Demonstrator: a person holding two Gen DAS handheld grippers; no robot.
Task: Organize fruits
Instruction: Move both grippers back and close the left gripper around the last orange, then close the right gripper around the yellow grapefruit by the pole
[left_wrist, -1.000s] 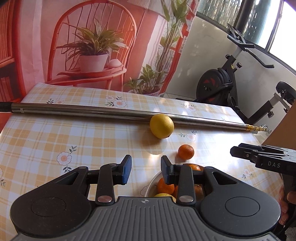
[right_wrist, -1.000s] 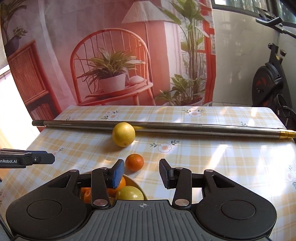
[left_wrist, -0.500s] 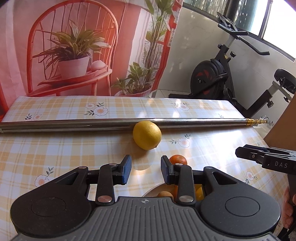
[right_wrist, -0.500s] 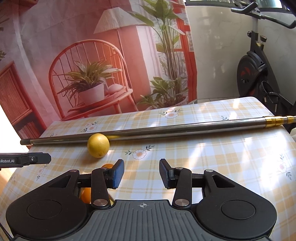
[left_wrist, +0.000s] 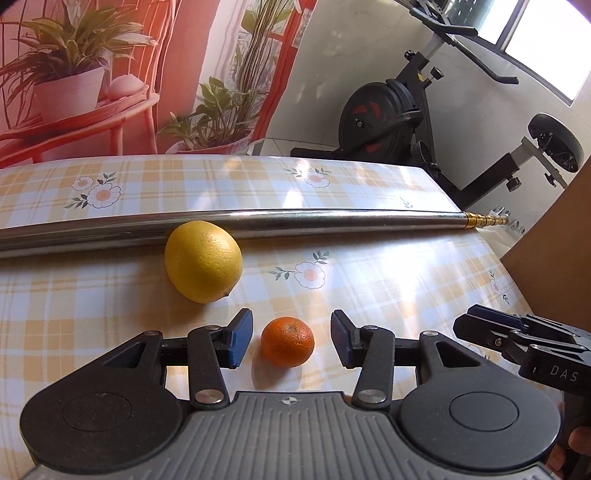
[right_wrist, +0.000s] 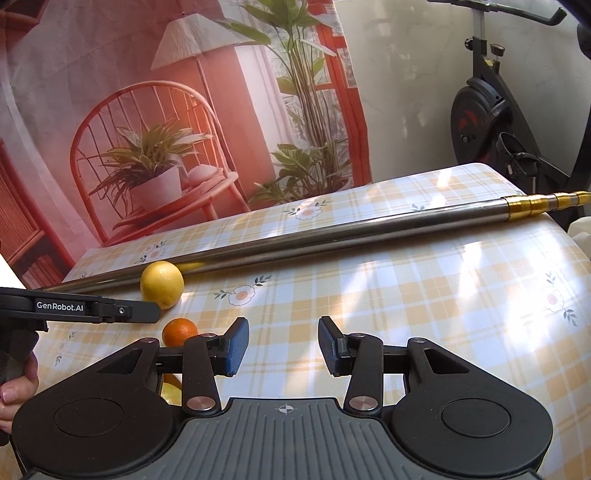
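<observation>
A small orange tangerine (left_wrist: 288, 341) lies on the checked tablecloth between the blue pads of my left gripper (left_wrist: 291, 338). The jaws are opening and neither pad touches the fruit. Just beyond it a big yellow lemon (left_wrist: 203, 262) rests against a metal pole. In the right wrist view the tangerine (right_wrist: 179, 331) and lemon (right_wrist: 161, 284) sit at the left, below and behind the left gripper's fingers (right_wrist: 144, 312). My right gripper (right_wrist: 283, 343) hovers over bare cloth, open with nothing between its fingers. A bit of yellow fruit (right_wrist: 170, 389) peeks out under its left finger.
A long steel pole (left_wrist: 332, 218) with a brass tip lies across the table behind the fruit. The right gripper's fingers (left_wrist: 517, 332) reach in from the right, close to the left gripper. A brown board (left_wrist: 554, 240) and an exercise bike (left_wrist: 388, 114) stand beyond the table's right edge.
My left gripper moved forward and down to the tangerine and its jaws widened around it; the bowl of fruit slid out of its view. The right gripper tilted and shifted slightly.
</observation>
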